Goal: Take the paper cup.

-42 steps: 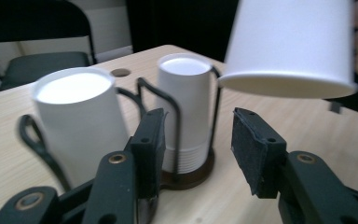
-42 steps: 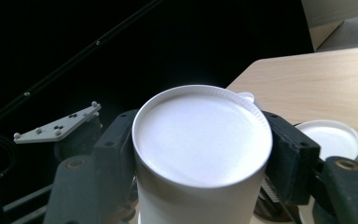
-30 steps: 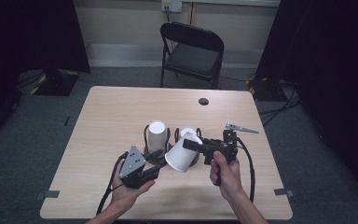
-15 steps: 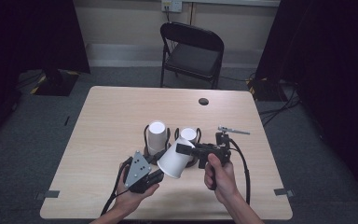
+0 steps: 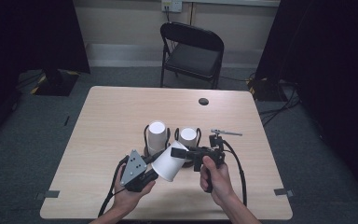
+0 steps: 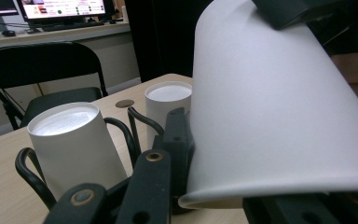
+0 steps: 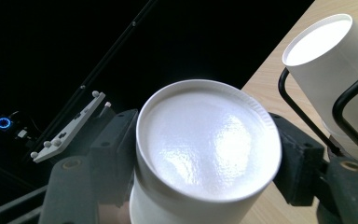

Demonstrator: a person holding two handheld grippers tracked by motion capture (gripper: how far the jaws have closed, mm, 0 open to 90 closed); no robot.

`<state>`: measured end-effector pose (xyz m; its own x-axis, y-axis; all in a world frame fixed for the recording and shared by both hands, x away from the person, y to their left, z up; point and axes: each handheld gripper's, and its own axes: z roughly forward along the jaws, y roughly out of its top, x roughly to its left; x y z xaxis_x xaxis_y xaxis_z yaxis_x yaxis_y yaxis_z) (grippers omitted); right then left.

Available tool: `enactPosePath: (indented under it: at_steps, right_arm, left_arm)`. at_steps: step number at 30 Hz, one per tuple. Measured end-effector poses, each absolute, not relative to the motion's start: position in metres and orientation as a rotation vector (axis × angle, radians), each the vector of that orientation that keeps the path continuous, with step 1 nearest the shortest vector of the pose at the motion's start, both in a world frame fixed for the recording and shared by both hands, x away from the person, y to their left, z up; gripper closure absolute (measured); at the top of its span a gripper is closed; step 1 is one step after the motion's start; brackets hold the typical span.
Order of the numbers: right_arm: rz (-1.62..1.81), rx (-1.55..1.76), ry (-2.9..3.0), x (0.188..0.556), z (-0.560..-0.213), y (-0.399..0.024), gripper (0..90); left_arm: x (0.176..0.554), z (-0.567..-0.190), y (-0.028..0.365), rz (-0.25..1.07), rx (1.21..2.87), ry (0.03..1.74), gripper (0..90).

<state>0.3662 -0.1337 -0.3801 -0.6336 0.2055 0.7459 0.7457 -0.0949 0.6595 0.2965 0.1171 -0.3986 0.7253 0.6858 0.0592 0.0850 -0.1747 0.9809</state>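
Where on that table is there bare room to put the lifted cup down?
The table's left side and the far strip toward the small dark disc are bare, as is the right edge. It is crowded mid-table, where two upside-down cups sit in wire holders beside the tongs gripping the lifted cup.

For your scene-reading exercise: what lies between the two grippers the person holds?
In the high view, a tilted white paper cup spans from the left gripper to the right gripper.

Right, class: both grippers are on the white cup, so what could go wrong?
The white cup could drop: the right gripper jaws have just been opening while the left gripper jaws have just been closing on its thin rim. The rim may crumple. Swinging it could knock the upturned cups behind.
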Motion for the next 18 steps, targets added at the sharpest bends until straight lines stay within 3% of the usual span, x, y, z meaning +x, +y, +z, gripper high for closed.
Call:
enactPosePath:
  at_steps: [4, 18]
  right_arm:
    - [-1.788, -1.04, -1.792, 0.3663, -0.3804, -0.1331, 28.0]
    - [-1.868, -1.03, -1.933, 0.3635, -0.3737, -0.1374, 21.9]
  left_arm:
    - [0.2962, -0.3971, 0.1184, 0.582, 1.694, 0.608, 82.7]
    - [0.2968, -0.399, 0.1238, 0.469, 1.699, 0.598, 84.6]
